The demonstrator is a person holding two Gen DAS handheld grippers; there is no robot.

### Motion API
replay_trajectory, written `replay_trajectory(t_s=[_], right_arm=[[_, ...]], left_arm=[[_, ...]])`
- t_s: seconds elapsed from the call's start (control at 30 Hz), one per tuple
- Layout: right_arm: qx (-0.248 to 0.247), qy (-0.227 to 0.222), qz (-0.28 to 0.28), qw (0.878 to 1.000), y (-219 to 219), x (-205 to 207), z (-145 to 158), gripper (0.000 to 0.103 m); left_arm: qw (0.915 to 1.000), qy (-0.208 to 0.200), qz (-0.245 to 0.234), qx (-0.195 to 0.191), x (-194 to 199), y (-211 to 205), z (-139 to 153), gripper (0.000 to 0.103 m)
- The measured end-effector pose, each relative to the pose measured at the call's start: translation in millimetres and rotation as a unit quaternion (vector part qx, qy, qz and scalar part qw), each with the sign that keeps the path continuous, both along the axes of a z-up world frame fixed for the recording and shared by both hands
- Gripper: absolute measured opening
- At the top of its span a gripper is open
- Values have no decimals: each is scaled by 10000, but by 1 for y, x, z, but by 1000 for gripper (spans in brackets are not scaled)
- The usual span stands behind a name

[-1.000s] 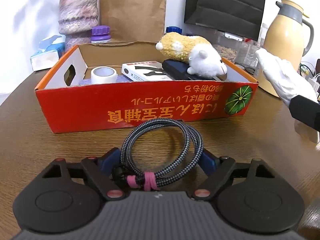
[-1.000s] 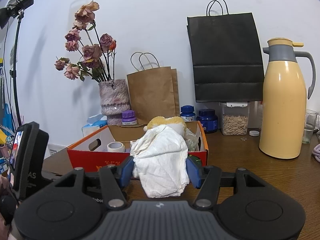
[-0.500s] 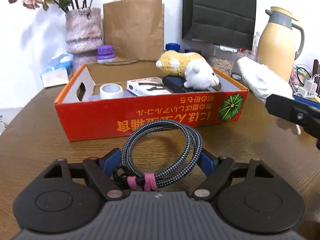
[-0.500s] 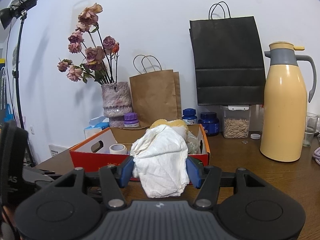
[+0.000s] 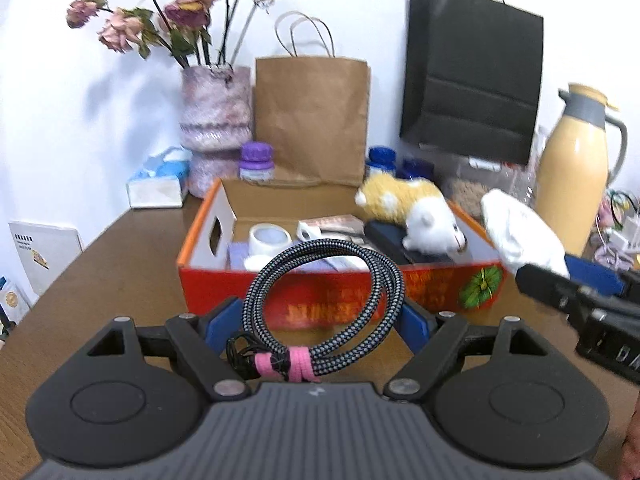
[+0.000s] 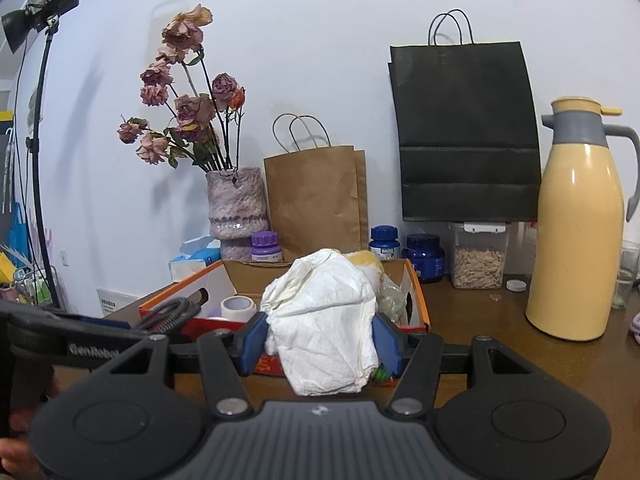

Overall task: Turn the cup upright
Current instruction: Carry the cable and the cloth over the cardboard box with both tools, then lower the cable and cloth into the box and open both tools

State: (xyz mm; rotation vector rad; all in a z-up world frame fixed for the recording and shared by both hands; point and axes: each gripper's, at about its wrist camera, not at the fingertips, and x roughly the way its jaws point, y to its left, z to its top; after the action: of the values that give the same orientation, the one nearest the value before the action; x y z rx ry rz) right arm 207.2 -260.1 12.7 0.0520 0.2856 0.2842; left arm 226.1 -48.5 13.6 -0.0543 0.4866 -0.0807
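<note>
My left gripper (image 5: 320, 316) is shut on a coiled grey braided cable (image 5: 384, 280) bound with a pink tie, held above the table in front of the red cardboard box (image 5: 340, 300). My right gripper (image 6: 322, 336) is shut on a crumpled white cloth (image 6: 324, 312), which also shows at the right of the left wrist view as a white cloth (image 5: 520, 228). A clear glass (image 6: 626, 276) stands at the far right beside the thermos, partly cut off by the picture's edge. Neither gripper is near it.
The red box (image 6: 416, 300) holds a plush toy (image 5: 412, 208), a tape roll (image 5: 268, 238) and a small carton. Behind it stand a vase (image 6: 236, 200), a brown bag (image 6: 316, 200), a black bag (image 6: 464, 132), jars and a yellow thermos (image 6: 576, 240). A tissue box (image 5: 158, 188) sits far left.
My left gripper has risen with the cable and now looks down into the box from higher up. My right gripper has kept still with the cloth in it.
</note>
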Motion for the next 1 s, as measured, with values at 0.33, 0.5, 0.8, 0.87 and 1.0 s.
replay_trajectory(t_s=[0.33,0.5,0.8,0.87,1.0], right_arm=[[-99,-22,29,9999,26,36,9,56],[-174,-39,27,9998,38,60,9,56],[-332,-27,71,9994,52,106,5,56],[-381,-16,104,9992,56,115,4,56],[-493,-32,158,9987,64,133,2,57]], left_arm=[[9987,-388,296,-158,31,13,29,82],[9978,-501,375,-235,53,17,35,82],[9980,-450,385,-216,98,22,29,82],[9981,-453,382,-174,107,22,28,82],[9983,-437,366,-81,125,23,24,82]])
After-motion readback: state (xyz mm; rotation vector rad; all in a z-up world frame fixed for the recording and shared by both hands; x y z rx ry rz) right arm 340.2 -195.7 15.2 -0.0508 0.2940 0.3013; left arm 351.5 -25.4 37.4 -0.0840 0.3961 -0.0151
